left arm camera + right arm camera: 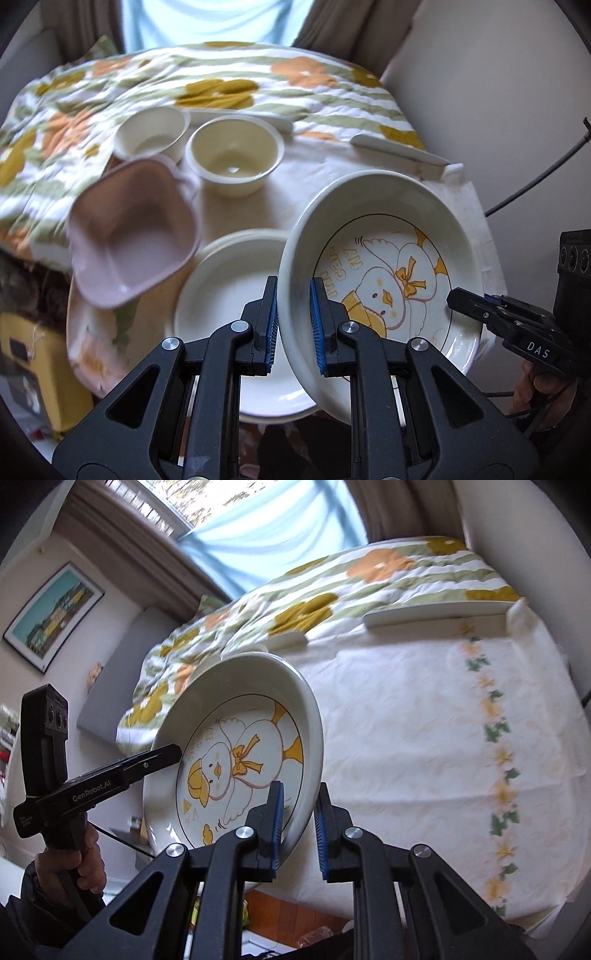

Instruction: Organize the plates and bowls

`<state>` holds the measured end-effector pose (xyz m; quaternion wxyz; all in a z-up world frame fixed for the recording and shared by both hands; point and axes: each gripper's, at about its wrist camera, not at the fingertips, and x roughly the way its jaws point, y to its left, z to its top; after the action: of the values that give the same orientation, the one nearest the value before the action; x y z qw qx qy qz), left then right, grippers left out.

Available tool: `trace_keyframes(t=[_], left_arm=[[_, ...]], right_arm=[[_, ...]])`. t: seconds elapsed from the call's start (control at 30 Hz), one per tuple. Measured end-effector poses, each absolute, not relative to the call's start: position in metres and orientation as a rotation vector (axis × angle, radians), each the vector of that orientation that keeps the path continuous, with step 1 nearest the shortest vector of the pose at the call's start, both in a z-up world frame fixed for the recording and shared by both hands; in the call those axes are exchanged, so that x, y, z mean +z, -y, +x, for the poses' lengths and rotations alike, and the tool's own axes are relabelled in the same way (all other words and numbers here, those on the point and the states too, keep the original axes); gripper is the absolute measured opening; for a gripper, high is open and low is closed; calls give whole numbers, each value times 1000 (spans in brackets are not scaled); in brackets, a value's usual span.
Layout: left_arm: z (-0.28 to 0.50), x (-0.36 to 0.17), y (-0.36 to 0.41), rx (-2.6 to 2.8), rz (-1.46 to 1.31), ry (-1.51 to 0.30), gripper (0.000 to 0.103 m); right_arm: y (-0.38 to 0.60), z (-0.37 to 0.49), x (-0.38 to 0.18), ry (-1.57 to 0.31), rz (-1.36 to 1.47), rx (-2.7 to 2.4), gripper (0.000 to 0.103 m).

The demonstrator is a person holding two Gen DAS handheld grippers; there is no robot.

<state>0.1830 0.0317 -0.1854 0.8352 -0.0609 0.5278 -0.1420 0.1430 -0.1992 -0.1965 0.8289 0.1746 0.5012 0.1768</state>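
In the left wrist view, a pink heart-shaped bowl (135, 236) sits at the left edge of the tabletop (236, 210), overhanging a flowered quilt (110, 103). Behind it stand two cream bowls, the left cream bowl (151, 134) and the right cream bowl (234, 155), close together but apart. A stack of white plates (236, 295) lies at the near edge.

The duck-print dish (384, 273) is held tilted above the tabletop, right of the stack and overlapping its rim. The left tool (293, 325) pinches the dish's near-left rim, one blue pad inside the wall and one outside. The right tool (454, 297) grips the opposite rim from the right; a hand (535, 384) holds its handle.

In the right wrist view, the left tool (173, 751) meets the duck-print dish (236, 753) at its left rim. The right tool (298, 823) pinches the right rim between its pads. To the right, the tabletop (406, 720) offers a broad open cloth area with a flower stripe. Two flat white plates, a nearer plate (286, 640) and a far plate (436, 613), lie along its far edge against the flowered quilt (332, 590).
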Motion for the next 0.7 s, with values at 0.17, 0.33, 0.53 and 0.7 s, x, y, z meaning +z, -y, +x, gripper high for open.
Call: trace_keyframes(t=[0.17, 0.33, 0.53, 0.7], left_arm=[[169, -227, -58, -235, -185, -1174, 14], [167, -259, -67, -198, -227, -1209, 14], [175, -271, -67, -162, -228, -1222, 15], [183, -274, -60, -130, -171, -1225, 15]], right_arm=[[172, 151, -226, -1129, 311, 429, 15], [159, 164, -242, -1157, 248, 440, 15], [151, 171, -244, -1163, 214, 453, 15], [147, 175, -248, -1171, 187, 455, 15]])
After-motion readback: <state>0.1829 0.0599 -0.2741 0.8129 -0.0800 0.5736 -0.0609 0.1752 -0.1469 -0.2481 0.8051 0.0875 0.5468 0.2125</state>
